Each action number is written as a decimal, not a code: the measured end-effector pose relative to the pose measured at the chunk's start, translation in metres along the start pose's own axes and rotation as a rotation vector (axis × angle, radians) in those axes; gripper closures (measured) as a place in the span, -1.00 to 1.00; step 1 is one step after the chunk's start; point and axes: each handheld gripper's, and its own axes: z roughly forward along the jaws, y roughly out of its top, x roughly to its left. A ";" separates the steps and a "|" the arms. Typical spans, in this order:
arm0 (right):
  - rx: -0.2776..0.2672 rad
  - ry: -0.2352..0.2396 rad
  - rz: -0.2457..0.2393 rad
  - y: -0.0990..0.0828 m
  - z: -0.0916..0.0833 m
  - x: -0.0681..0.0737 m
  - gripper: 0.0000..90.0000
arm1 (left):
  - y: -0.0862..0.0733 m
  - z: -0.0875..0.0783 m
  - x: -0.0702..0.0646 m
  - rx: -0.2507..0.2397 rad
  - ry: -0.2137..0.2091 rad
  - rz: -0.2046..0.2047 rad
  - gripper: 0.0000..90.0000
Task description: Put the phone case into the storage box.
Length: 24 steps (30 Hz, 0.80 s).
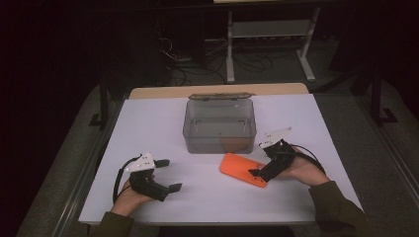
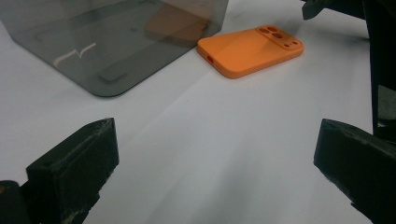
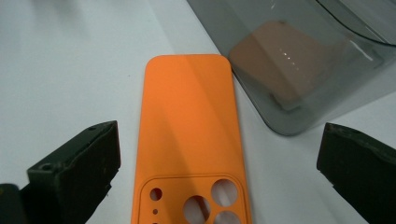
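The orange phone case [image 1: 243, 169] lies flat on the white bench [image 1: 163, 123], just beside the smoky clear box [image 1: 220, 126]; the right gripper [image 3: 219, 158] is spread wide over it, the left gripper [image 1: 167, 174] likewise parted; dark room, cabled floor beyond

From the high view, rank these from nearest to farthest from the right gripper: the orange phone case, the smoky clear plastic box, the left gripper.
1. Orange phone case: flat on the white table, directly at the right gripper, jaws open around its camera end.
2. Smoky clear plastic box: just beyond the case, mid-table.
3. Left gripper: far across, near the table's left front.
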 end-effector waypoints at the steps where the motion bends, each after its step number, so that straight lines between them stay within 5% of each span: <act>1: 0.000 0.000 0.001 0.000 0.000 0.000 -1.00 | 0.000 0.000 0.000 0.000 0.000 0.000 -1.00; 24: 0.097 -0.004 -0.040 -0.001 0.016 0.004 -1.00 | -0.001 -0.001 0.001 0.000 0.004 -0.002 -1.00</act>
